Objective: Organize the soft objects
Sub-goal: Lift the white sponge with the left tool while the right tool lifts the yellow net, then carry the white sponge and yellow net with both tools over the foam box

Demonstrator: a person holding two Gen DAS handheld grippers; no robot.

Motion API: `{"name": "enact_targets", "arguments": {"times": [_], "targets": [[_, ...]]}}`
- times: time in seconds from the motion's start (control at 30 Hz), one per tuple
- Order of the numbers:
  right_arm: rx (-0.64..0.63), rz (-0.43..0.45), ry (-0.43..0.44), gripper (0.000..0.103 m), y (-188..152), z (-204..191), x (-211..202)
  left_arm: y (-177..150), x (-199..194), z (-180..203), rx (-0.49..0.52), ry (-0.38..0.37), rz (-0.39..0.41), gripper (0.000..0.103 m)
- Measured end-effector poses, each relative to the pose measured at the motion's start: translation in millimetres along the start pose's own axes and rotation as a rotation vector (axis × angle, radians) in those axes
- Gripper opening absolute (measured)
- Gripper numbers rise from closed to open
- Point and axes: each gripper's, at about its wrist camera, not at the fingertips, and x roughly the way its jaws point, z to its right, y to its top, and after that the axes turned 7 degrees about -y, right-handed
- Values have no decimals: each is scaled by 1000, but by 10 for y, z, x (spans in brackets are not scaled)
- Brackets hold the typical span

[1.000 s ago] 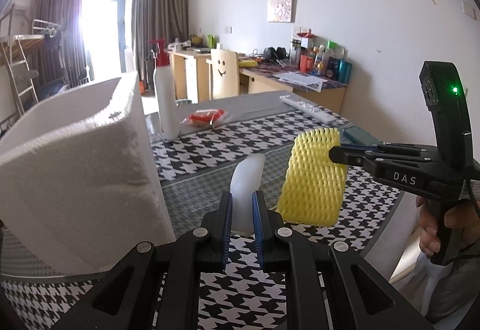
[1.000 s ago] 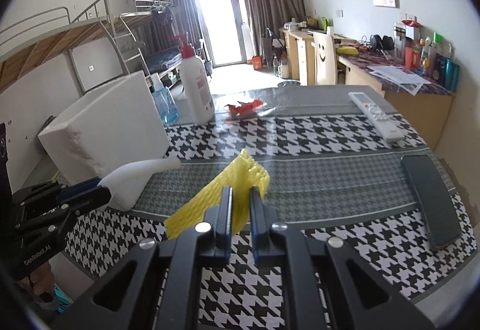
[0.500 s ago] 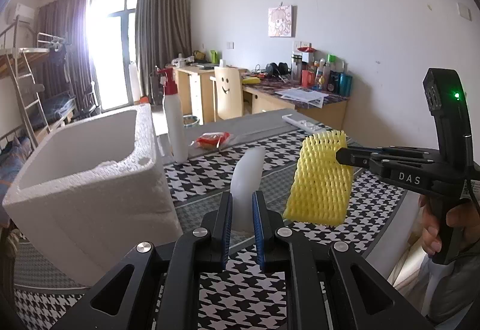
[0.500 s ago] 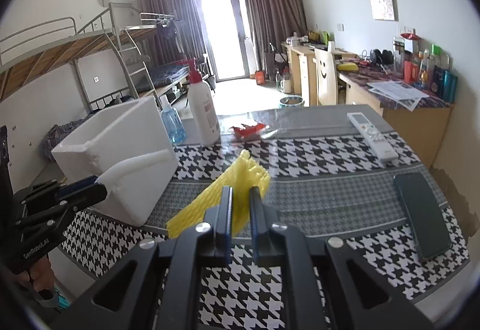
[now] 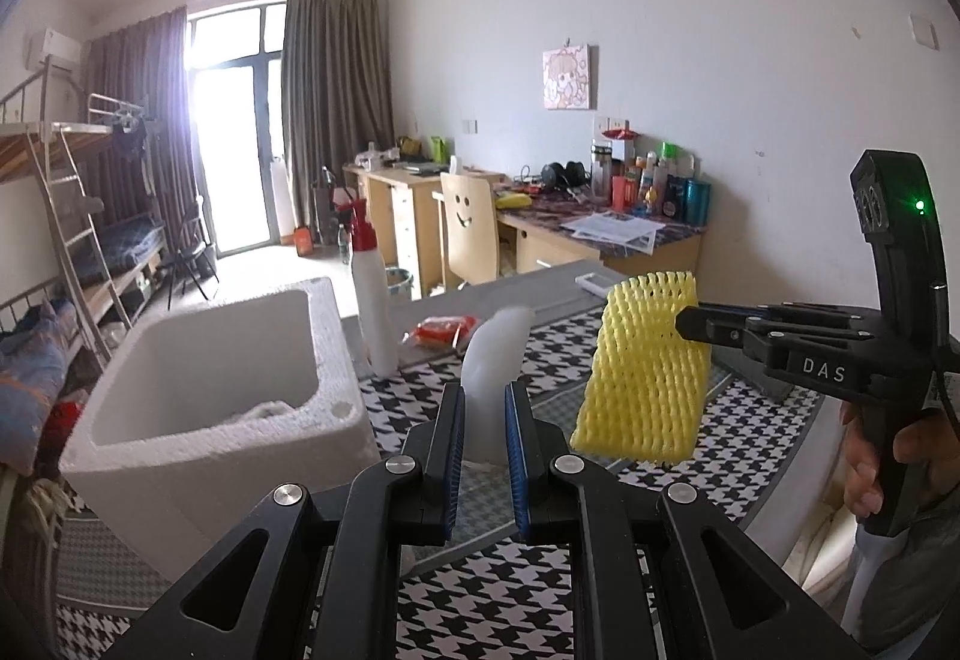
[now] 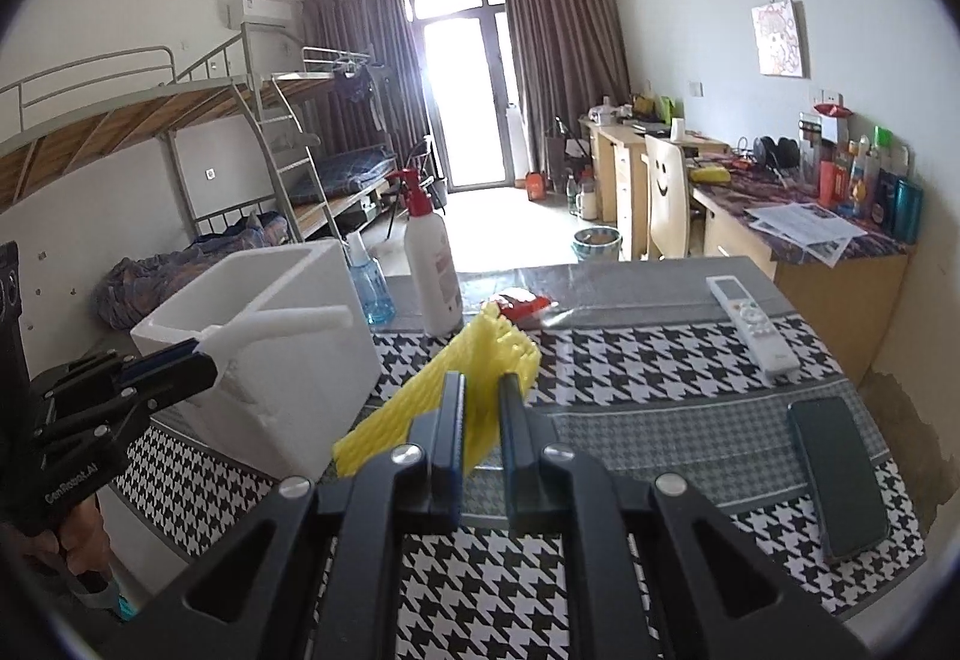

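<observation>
Foam pieces held above the houndstooth table

Polystyrene box [image 5: 204, 408] stands open at the left of the table [image 5: 540, 612]; only a scrap of white foam shows in its far corner. Just right of it, the left gripper [image 5: 485, 423] has its fingers closed narrowly on an upright white foam piece [image 5: 493, 360], held in the air. Behind stand a white pump bottle [image 5: 373, 312] and a red packet [image 5: 441, 331]. Rightmost, the right gripper [image 6: 480, 420] pinches a yellow foam net sleeve [image 5: 642, 372], also aloft, near the box.
</observation>
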Motion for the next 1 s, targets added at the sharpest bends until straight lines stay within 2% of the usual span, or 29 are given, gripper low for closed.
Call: {"name": "enact_targets", "arguments": {"times": [0.5,1.0], "targets": [[-14,49,33,13,171,-80,-69,119,-141,-62,12,29,51,15],[-37,81,93,13,322,-233,-46,193,-273,-180,4,89,85,15]]}}
